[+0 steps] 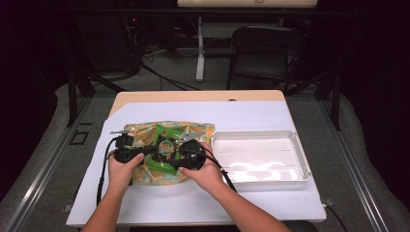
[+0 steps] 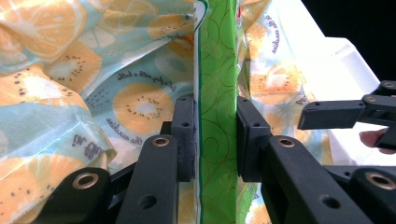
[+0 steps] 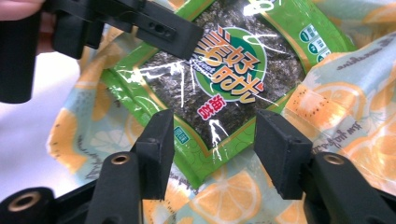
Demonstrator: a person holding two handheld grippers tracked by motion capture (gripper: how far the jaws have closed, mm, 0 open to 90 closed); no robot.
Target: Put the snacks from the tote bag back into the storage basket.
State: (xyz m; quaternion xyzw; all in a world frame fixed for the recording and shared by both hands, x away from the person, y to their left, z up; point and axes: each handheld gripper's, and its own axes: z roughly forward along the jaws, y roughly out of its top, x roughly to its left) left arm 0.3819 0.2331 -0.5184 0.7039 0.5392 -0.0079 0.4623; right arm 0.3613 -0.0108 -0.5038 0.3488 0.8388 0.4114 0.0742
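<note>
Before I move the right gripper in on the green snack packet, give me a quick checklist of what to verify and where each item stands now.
1. Left gripper has a hold on the green snack packet: ok, its jaws stand against the packet's edge on both sides.
2. Right gripper is open: ok, jaws apart.
3. Right gripper lined up: ok, the packet's corner lies between its jaws.
4. Fruit-print bag kept out of the right jaws: cannot tell, the bag lies directly under that corner.
5. Grippers apart from each other: ok, but close over the packet.
6. White tray free to receive: ok, nothing lies in it.
</note>
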